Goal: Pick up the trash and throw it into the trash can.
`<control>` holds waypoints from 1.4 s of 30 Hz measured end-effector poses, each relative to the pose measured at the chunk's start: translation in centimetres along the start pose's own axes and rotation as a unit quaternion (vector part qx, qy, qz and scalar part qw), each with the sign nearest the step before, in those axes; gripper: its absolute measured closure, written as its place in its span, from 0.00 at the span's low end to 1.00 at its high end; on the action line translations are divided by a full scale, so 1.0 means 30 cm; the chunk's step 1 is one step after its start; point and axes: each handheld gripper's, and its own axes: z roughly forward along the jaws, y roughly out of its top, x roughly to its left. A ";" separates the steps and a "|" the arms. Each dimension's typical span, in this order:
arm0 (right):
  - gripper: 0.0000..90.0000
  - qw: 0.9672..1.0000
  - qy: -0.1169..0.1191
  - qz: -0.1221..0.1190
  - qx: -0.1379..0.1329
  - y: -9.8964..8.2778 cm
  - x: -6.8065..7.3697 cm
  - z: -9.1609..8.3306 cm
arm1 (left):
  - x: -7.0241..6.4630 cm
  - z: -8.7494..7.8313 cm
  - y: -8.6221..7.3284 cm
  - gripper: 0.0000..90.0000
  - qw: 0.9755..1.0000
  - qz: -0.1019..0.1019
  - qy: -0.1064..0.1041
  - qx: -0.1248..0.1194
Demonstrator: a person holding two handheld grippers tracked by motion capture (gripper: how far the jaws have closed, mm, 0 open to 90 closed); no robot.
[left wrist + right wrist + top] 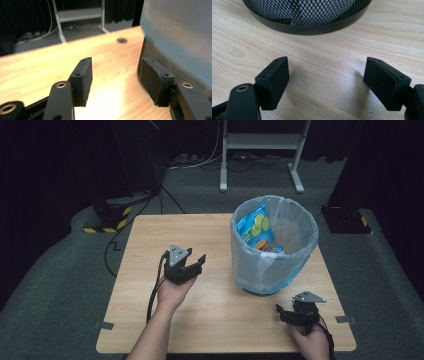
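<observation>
Both the left gripper [192,262] and the right gripper [290,312] have released, empty jaws; the chip bag [256,227] lies inside the lined mesh bin [272,270] on the table [220,315] — a careless sideways move could tip it.
</observation>
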 end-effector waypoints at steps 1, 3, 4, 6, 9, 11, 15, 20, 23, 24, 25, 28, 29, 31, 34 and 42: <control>0.23 1.000 0.000 0.000 0.000 0.000 0.000 0.000 | 0.000 0.000 0.000 0.47 1.000 0.000 0.000 0.000; 0.23 1.000 0.000 0.000 0.000 0.000 0.000 0.000 | 0.013 0.003 -0.038 0.47 1.000 0.001 0.004 0.015; 0.23 1.000 0.000 0.000 0.000 0.000 0.000 0.000 | 0.020 0.003 -0.058 0.47 1.000 -0.002 0.005 0.022; 0.23 1.000 0.000 0.000 0.000 0.000 0.000 0.000 | 0.034 0.003 -0.099 0.47 0.999 -0.004 0.007 0.038; 0.23 1.000 0.000 0.000 0.000 0.000 0.000 0.000 | 0.057 0.000 -0.164 0.46 0.998 -0.006 0.013 0.063; 0.23 1.000 0.000 0.000 0.000 0.000 0.000 0.000 | 0.068 -0.005 -0.207 0.46 0.997 -0.006 0.017 0.080; 0.23 1.000 0.000 0.000 0.000 0.000 0.000 0.000 | 0.090 -0.023 -0.285 0.45 0.993 -0.014 0.022 0.114; 0.23 1.000 0.000 0.000 0.000 0.000 0.001 -0.001 | 0.126 -0.072 -0.373 0.43 0.987 -0.025 0.033 0.158; 0.23 1.000 0.000 0.000 0.000 0.000 0.001 -0.001 | 0.133 -0.117 -0.413 0.40 0.985 -0.016 0.044 0.167; 0.23 1.000 0.000 0.000 0.000 0.000 0.001 -0.001 | 0.133 -0.129 -0.418 0.40 0.984 -0.015 0.048 0.168; 0.23 1.000 0.000 0.000 0.000 0.000 0.001 -0.001 | 0.133 -0.144 -0.425 0.40 0.984 -0.013 0.052 0.170; 0.23 1.000 0.000 0.000 0.000 0.000 0.001 -0.001 | 0.128 -0.177 -0.450 0.37 0.985 -0.012 0.062 0.158; 0.23 1.000 0.000 0.000 0.000 -0.001 0.001 -0.001 | 0.123 -0.182 -0.454 0.36 0.985 -0.014 0.064 0.157; 0.23 1.000 0.000 0.000 0.000 -0.001 0.001 -0.001 | 0.117 -0.182 -0.455 0.35 0.985 -0.011 0.070 0.154; 0.23 1.000 0.000 0.000 0.000 -0.001 0.001 -0.001 | 0.122 -0.178 -0.452 0.35 0.985 -0.017 0.069 0.157; 0.23 1.000 0.000 0.000 0.000 -0.001 0.001 -0.001 | 0.123 -0.177 -0.452 0.36 0.985 -0.022 0.069 0.156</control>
